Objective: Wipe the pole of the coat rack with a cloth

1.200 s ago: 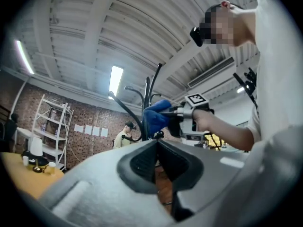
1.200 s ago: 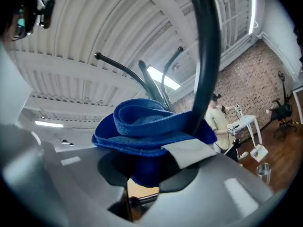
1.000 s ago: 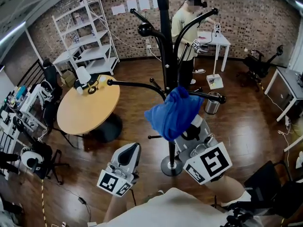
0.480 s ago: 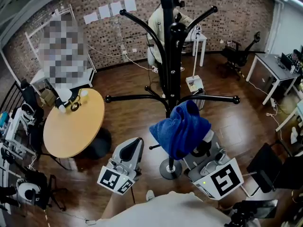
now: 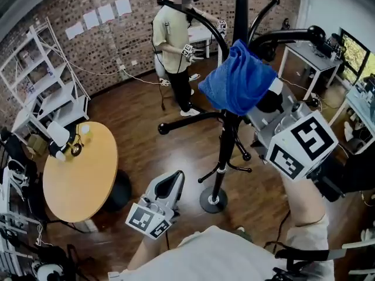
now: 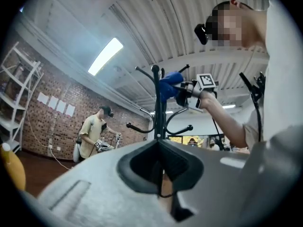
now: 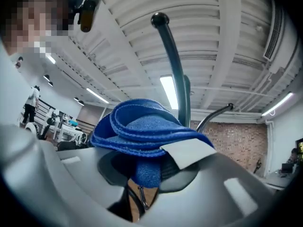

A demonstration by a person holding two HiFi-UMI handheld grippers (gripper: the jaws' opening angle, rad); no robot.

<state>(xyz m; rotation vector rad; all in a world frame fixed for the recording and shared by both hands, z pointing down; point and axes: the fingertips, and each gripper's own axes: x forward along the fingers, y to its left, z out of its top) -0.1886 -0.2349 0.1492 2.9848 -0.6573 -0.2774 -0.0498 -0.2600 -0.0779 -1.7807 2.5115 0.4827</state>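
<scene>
Holding the blue cloth (image 5: 237,78) clamped in its jaws, the right tool (image 7: 142,186) is raised at the upper right of the head view. The cloth is bunched right at the rack's black pole (image 5: 225,139), among the curved arms; whether it touches, I cannot tell. At lower centre the left tool (image 5: 171,183) hangs well apart from the pole, jaws clenched on nothing. A round worktop (image 5: 76,180) stands at left.

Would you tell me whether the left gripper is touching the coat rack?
Apart. The head view shows bare floor between the left gripper and the coat rack, and the left gripper view shows the jaws closed on nothing.
</scene>
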